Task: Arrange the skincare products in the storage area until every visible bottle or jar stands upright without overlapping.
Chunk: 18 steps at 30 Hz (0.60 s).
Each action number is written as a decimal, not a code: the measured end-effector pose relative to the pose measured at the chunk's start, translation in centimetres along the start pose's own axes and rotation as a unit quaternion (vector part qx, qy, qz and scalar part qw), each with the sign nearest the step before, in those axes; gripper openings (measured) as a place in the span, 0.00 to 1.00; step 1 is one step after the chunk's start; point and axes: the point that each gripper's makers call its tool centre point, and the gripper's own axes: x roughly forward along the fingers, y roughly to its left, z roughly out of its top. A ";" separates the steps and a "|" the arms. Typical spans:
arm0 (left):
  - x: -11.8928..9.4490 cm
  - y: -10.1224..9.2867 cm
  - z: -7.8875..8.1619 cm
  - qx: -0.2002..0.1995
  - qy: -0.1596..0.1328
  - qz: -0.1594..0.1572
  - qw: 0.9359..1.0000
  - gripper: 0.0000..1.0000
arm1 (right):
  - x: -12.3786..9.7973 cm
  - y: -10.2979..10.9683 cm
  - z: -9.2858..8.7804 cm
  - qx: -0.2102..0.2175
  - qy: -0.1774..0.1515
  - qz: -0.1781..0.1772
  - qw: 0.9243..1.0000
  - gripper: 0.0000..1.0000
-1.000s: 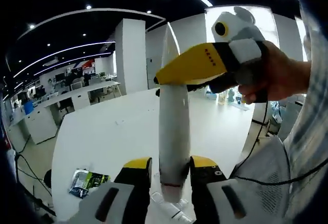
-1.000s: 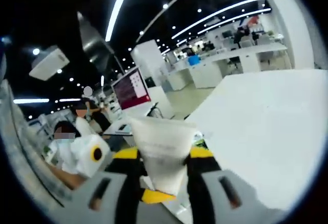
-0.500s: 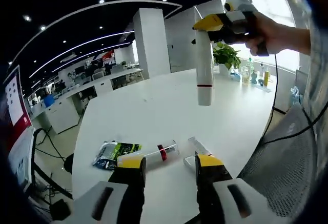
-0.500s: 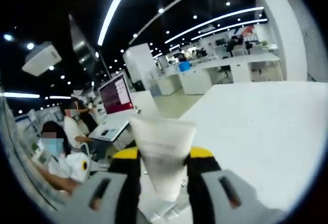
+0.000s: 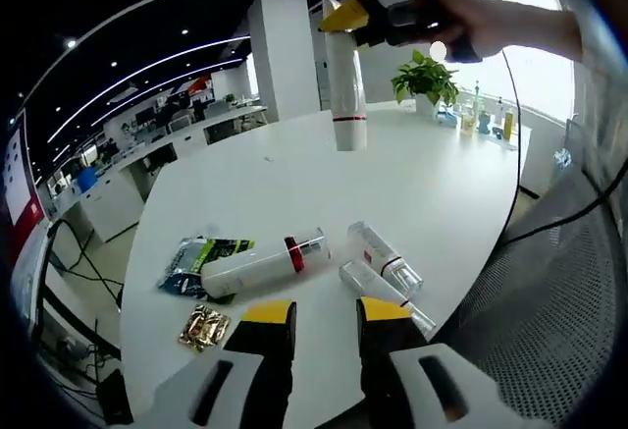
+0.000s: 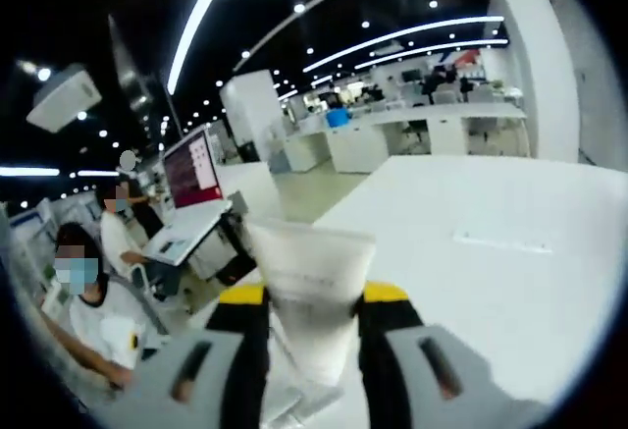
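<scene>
Left gripper view: left gripper point(image 5: 312, 313) released, jaws apart over the table point(image 5: 432, 184); three bottles point(image 5: 257, 262) lie flat, labels unreadable. Right gripper view: right gripper point(image 6: 312, 301) grasps a white tube point(image 6: 306, 301), lower end hidden.

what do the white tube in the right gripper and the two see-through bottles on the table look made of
White tube: likely matte, soft plastic; flat crimped end, red band, no glare. Clear bottles: glossy glass or hard plastic, unclear which; the white table shows through them.
</scene>
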 end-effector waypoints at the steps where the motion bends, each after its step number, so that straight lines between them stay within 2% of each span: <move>1: 0.0 0.1 0.1 0.002 -0.002 0.002 1.000 0.25 | 0.4 -0.4 0.1 0.003 -0.002 -0.003 1.000 0.32; 5: 0.0 0.3 -0.1 -0.002 -0.001 0.007 1.000 0.25 | 2.1 -1.9 0.2 0.006 -0.003 -0.018 1.000 0.32; 7: 0.2 0.1 -0.5 -0.001 0.009 0.004 1.000 0.25 | 2.9 -2.7 -0.2 0.003 0.004 -0.027 1.000 0.32; 14: 0.3 0.4 -0.9 -0.001 0.019 0.010 1.000 0.24 | 5.9 -6.1 -2.7 0.019 0.035 -0.055 0.998 0.32; 18: 0.4 0.5 -1.6 0.001 0.036 0.013 0.999 0.24 | 7.8 -8.3 -4.1 -0.002 0.056 -0.091 0.994 0.32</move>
